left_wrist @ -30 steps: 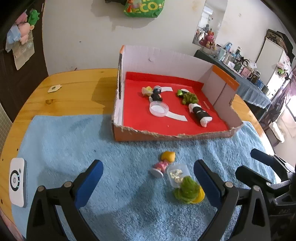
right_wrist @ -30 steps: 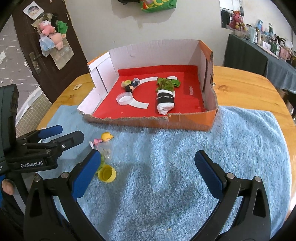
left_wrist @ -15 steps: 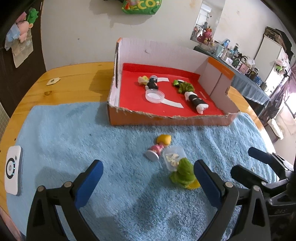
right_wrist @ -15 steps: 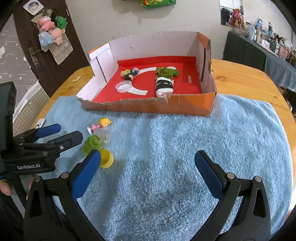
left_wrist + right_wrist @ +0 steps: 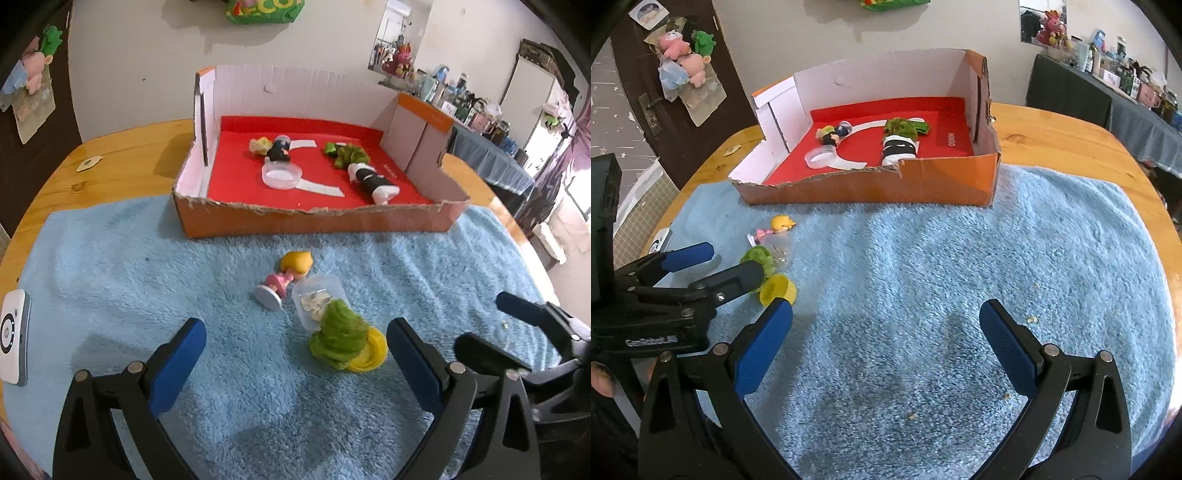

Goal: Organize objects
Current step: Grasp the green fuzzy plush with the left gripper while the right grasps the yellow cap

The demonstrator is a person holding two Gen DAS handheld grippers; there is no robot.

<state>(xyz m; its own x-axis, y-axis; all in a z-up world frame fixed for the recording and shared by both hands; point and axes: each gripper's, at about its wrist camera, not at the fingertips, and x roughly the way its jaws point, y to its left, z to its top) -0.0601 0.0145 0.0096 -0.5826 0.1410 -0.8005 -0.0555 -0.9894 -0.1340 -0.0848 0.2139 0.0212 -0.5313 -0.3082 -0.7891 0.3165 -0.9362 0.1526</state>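
The left gripper (image 5: 295, 354) has its fingers (image 5: 177, 363) spread wide with nothing between them, low over the blue towel (image 5: 147, 277) that covers the wooden counter (image 5: 122, 162). Just ahead of the fingers, nearer the right one, a green fuzzy toy (image 5: 340, 338) lies against a yellow cap (image 5: 371, 354). Touching it on the far side is a clear plastic cup (image 5: 317, 301), tipped over, and beside that a small doll (image 5: 286, 275) with yellow hair lies on its side.

Farther ahead, a cardboard box (image 5: 314, 218) with a red floor holds two more dolls and a clear lid (image 5: 280, 175); its near wall stands between the fingers and those things.

The right gripper (image 5: 886, 349) is likewise wide apart and empty, over bare towel. The toy cluster sits off its left finger, partly hidden by the left gripper. A white device (image 5: 13, 332) lies on the towel's edge, well left of the left fingers.
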